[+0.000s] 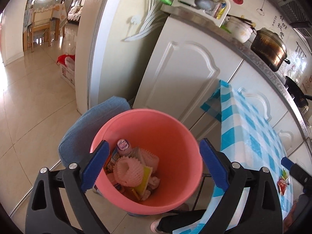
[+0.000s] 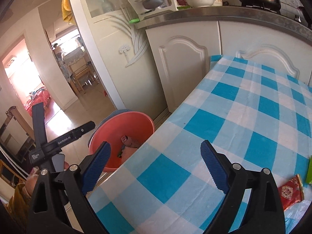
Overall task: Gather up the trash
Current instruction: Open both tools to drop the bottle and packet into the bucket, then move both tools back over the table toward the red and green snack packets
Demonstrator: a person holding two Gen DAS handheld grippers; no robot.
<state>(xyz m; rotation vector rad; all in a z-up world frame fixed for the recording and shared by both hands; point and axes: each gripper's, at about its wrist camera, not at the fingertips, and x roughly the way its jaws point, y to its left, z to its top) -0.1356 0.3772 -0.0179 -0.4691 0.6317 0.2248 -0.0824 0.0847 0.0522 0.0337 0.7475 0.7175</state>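
Both sets of tongs spread and empty, left gripper (image 1: 154, 165) over the pink bin (image 1: 165, 200) beside the table (image 2: 224, 128), right gripper (image 2: 156, 167) above its edge; drop step looks done, next grab the red wrapper (image 2: 290, 193), possibly others out of view.

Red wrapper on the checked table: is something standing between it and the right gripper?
Nothing visible does. The red wrapper lies flat on bare tablecloth, to the right of the open, empty right gripper.
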